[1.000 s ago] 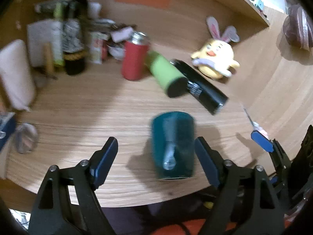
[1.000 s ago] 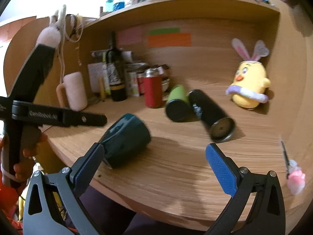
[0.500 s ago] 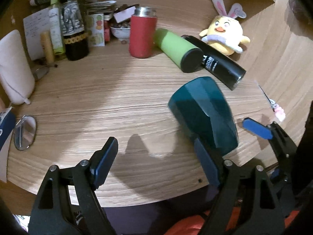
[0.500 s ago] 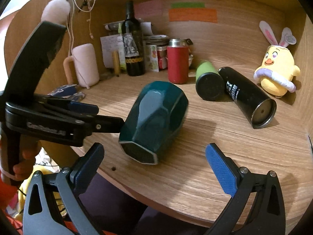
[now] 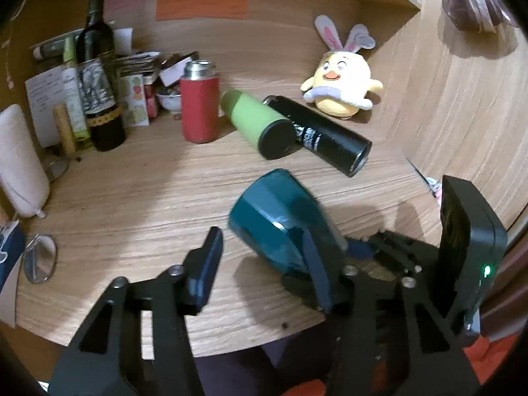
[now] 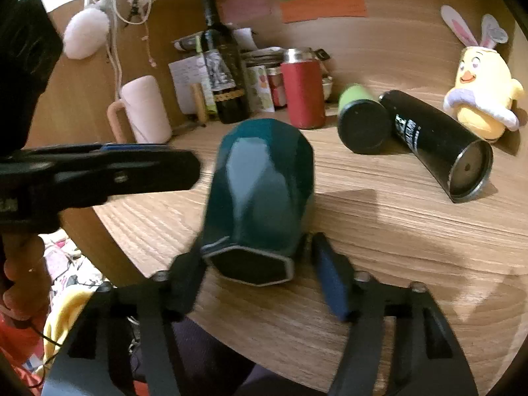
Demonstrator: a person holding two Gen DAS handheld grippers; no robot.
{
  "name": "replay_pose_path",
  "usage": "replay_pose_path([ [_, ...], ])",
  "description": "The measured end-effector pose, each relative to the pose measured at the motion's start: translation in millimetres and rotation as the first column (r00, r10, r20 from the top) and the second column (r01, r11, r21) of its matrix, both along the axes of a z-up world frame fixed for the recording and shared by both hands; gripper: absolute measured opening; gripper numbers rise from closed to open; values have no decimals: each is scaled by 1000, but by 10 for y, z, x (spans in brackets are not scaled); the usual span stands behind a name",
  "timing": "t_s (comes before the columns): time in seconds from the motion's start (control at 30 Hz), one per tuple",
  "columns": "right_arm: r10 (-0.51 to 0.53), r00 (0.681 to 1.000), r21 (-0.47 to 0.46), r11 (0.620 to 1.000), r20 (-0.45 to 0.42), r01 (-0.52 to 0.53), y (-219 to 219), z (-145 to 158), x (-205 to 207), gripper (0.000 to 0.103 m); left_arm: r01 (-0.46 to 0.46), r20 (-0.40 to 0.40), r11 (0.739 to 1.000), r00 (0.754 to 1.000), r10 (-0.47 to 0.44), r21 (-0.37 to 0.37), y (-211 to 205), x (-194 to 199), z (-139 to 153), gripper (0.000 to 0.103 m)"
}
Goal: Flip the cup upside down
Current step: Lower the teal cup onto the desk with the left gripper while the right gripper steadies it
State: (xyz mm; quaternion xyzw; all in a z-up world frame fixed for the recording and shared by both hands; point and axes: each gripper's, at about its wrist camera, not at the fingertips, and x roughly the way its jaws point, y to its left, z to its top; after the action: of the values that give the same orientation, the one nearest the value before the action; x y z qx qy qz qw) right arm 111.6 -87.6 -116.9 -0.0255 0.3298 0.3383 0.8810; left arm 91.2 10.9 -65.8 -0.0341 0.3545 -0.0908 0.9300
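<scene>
A dark teal faceted cup [image 6: 260, 191] is held off the wooden table, tilted with its hexagonal base toward the right wrist camera. My right gripper [image 6: 257, 274] is shut on the cup's base end, one finger on each side. In the left wrist view the cup [image 5: 280, 224] lies tilted just right of centre, partly behind the right finger. My left gripper [image 5: 260, 267] is open and empty, its jaws to the cup's left. It shows from the side in the right wrist view [image 6: 99, 171], left of the cup.
A green flask [image 5: 257, 125] and a black flask [image 5: 323, 135] lie on their sides behind the cup. A red flask [image 5: 199, 115], a wine bottle [image 5: 99, 76], a pink mug [image 6: 145, 112] and a yellow plush chick [image 5: 340, 85] stand further back. A small mirror [image 5: 39, 259] lies at left.
The cup lay on the table between my left fingers; it has been lifted and turned. My right gripper has closed on its base end, and my left gripper stands open beside it.
</scene>
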Motion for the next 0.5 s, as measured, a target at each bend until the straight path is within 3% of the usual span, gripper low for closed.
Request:
replay_pose_path([
  [0.13,-9,1000,-10,1000,12,9,6,-2,-52,53,20,-9,999,1000,-21,-25,-73,91,-36,39],
  [0.5,-23,998,-2,1000,65,23,-77,155,-145,53,18,31,996,999,-15,-82,5,137,88,39],
])
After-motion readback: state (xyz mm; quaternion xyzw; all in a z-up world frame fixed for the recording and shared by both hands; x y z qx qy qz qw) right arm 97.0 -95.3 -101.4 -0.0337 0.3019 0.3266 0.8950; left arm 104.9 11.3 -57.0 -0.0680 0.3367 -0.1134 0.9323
